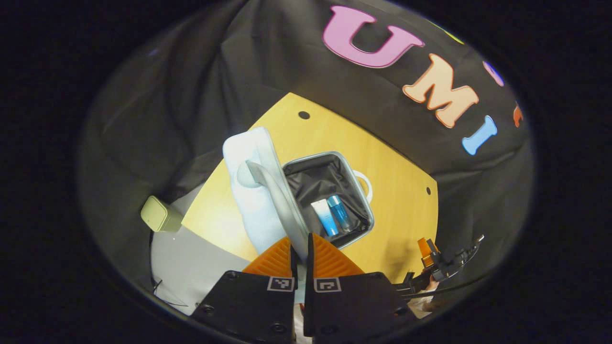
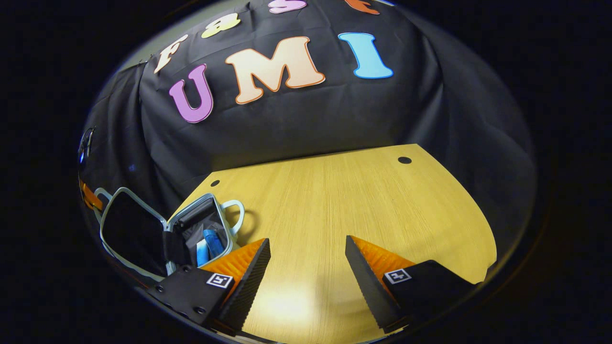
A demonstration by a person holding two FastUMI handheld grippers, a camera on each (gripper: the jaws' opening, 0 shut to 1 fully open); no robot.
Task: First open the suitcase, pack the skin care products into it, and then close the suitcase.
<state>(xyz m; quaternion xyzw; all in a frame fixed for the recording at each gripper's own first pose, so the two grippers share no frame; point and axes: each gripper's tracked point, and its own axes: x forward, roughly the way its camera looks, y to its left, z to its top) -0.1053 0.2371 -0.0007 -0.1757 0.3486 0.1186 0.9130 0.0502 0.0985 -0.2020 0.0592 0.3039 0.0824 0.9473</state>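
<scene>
Pale blue and zip-edged, the small fabric suitcase point(image 1: 330, 191) lies open on the light wooden tabletop point(image 2: 344, 200), two blue skin care tubes point(image 1: 333, 215) inside it. The left gripper point(image 1: 300, 255) pinches the raised lid's point(image 1: 256, 191) edge between nearly closed fingers. The right gripper point(image 2: 306, 267) hovers over bare tabletop, fingers spread wide, holding nothing
</scene>
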